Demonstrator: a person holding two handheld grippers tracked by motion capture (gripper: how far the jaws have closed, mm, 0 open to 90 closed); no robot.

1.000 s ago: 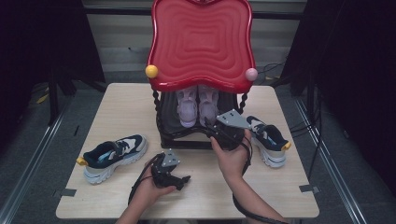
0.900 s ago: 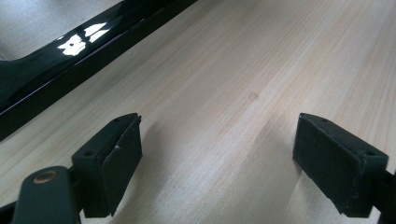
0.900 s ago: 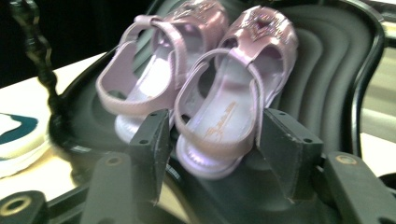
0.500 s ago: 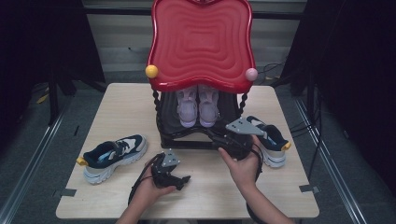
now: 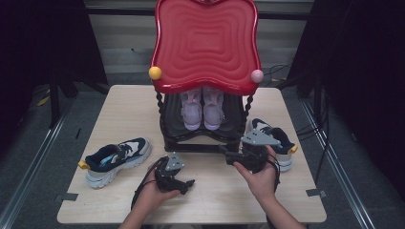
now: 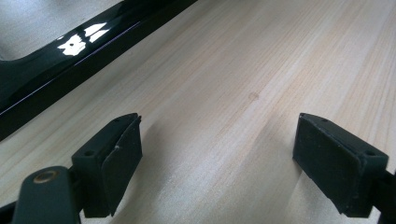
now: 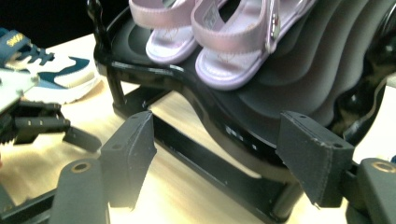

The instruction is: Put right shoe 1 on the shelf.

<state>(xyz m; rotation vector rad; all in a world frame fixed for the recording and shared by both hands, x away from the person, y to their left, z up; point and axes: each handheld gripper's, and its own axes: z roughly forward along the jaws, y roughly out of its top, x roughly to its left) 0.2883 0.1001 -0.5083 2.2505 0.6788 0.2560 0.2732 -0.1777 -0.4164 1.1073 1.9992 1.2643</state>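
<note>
Black rack (image 5: 200,140) with red top (image 5: 205,43) mid-table (image 5: 119,102); everything placed relative to rack. Pink sandals (image 5: 203,107) side by side on rack's lower shelf, toes toward person; also close up in right gripper view (image 7: 219,42). Right gripper (image 5: 224,153) just in front of rack's front right corner, beside base rail, pointing left along it. Jaws wide, just been opening, nothing gripped; in right gripper view (image 7: 219,158) rack's base rail (image 7: 224,172) seen through gap between jaws. Navy-white sneaker (image 5: 274,140) right of rack, just behind right hand (image 5: 260,174). Left gripper (image 5: 187,183) in front of rack, apart from it, low over table. Jaws spread wide in left gripper view (image 6: 217,154), bare wood between, rack's glossy base edge (image 6: 70,60) at upper left. Second sneaker (image 5: 114,160) left of rack, well apart, lying on table, untouched.
</note>
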